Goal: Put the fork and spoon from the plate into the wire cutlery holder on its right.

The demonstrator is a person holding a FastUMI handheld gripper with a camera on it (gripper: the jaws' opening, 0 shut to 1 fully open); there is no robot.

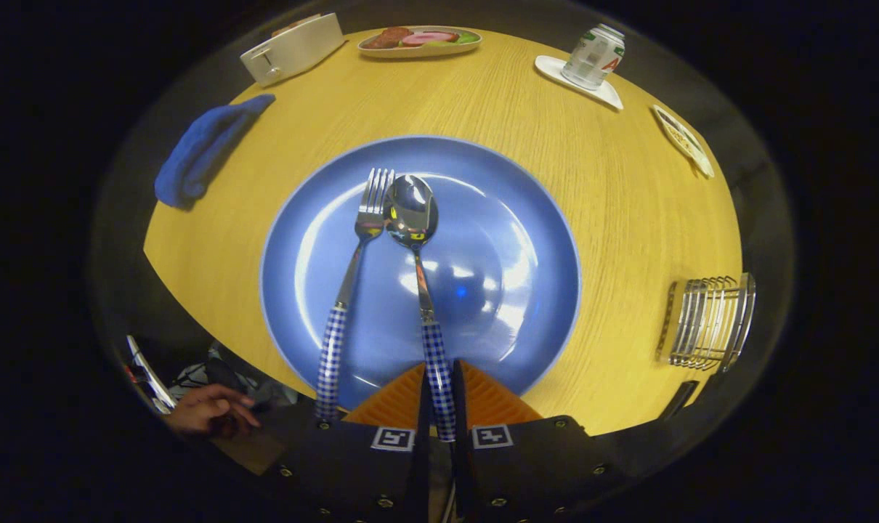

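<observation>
A blue plate [512, 218] lies on the round wooden table just ahead of my fingers. On it rest a fork [352, 272] and a spoon [414, 240], side by side, bowls and tines pointing away, both with blue-white checked handles. My gripper [439, 396] is shut on the spoon's handle, which runs straight between the two fingers. The fork's handle lies just left of the left finger, untouched. The wire cutlery holder [708, 319] stands to the right of the plate, near the table's edge, with nothing seen in it.
Beyond the plate are a folded blue cloth [203, 149], a white toaster [294, 47], a dish of food [419, 40], a can [593, 57] on a white tray and a small dish [683, 139]. A person's hand [211, 410] rests low at the left.
</observation>
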